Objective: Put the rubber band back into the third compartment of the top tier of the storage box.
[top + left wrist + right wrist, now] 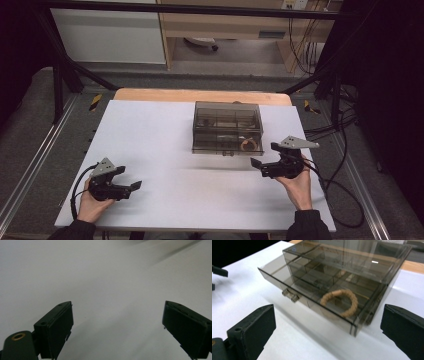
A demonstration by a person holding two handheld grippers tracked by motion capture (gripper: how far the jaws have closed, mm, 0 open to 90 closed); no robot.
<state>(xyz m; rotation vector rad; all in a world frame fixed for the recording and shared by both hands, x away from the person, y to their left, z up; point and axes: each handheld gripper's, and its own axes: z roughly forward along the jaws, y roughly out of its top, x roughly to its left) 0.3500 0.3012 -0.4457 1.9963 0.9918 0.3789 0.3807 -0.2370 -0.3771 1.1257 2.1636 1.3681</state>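
Observation:
A smoky see-through compartment box (pixel 227 127) stands at the back middle of the white table (pixel 165 150), lid closed, with a small latch (pixel 290 296) on its front. A tan braided ring (pixel 248 145) lies inside its front right compartment. In the right gripper view the box (pixel 312 272) and the ring (pixel 342 302) are close ahead. My right gripper (pixel 264 156) is open, just off the box's front right corner, with nothing between its jaws (pixel 327 327). My left gripper (pixel 131 188) rests open near the front left of the table, over bare white surface (pixel 117 322).
A wooden strip (pixel 200 95) runs along the table's far edge. Black frame posts (pixel 60 85) stand at both back corners. Cables (pixel 340 130) lie on the floor to the right. Each gripper trails a cable off the table's side.

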